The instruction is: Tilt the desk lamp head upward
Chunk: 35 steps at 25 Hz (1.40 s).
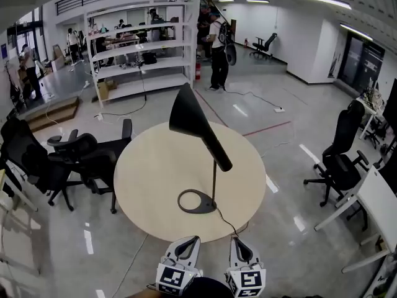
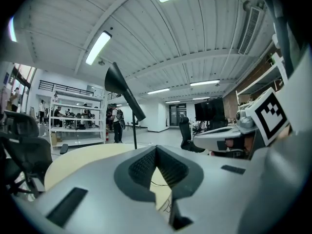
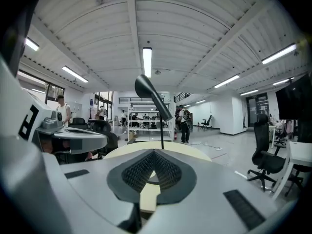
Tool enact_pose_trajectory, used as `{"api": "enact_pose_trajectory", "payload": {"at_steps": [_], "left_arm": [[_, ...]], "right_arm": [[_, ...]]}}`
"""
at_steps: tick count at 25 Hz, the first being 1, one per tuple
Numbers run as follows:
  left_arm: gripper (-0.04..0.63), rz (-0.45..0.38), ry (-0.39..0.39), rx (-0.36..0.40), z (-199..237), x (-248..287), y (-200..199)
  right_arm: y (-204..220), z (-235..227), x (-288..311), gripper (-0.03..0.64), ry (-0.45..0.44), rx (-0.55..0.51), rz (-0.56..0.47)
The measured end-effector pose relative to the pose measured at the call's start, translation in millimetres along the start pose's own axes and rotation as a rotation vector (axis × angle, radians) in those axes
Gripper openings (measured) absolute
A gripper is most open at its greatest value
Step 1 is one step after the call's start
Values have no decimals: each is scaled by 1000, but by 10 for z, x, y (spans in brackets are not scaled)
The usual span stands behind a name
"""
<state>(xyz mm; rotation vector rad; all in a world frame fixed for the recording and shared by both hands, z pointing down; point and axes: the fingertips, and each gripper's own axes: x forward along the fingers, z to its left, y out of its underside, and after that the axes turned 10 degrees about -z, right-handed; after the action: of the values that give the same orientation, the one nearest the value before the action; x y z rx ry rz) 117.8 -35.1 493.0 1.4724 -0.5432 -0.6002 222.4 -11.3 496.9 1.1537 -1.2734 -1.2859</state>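
Apparently we had finished: the desk lamp head (image 1: 196, 128) pointed upward; our left gripper (image 1: 195, 238) and right gripper (image 1: 235, 239), pressed together and empty, needed only to stay clear.

Black desk lamp (image 1: 200, 134) stands dead centre of frame.
Its cone head (image 1: 191, 120) slants, wide mouth upper left, narrow end lower right on a thin upright stem (image 1: 214, 185); flat ring base (image 1: 207, 207) below centre.
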Motion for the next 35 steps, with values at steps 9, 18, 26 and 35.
{"api": "enact_pose_trajectory", "payload": {"at_steps": [9,18,26,35], "left_arm": [[48,54,-137,6,-817,-753,55],[48,35,-191,26,-914,-1283,168],[48,82,-247,-8,-424,-2126,209],[48,42,-213,-33,395,-3002,196]], "right_arm": [[-1,-10,-1046,9,-106,27,-29],[226,399,-1420,9,-179,17,-30],[120,1183,-1510,9,-145,-11,38],[156,2442,-1589,9,-61,-9,79]]}}
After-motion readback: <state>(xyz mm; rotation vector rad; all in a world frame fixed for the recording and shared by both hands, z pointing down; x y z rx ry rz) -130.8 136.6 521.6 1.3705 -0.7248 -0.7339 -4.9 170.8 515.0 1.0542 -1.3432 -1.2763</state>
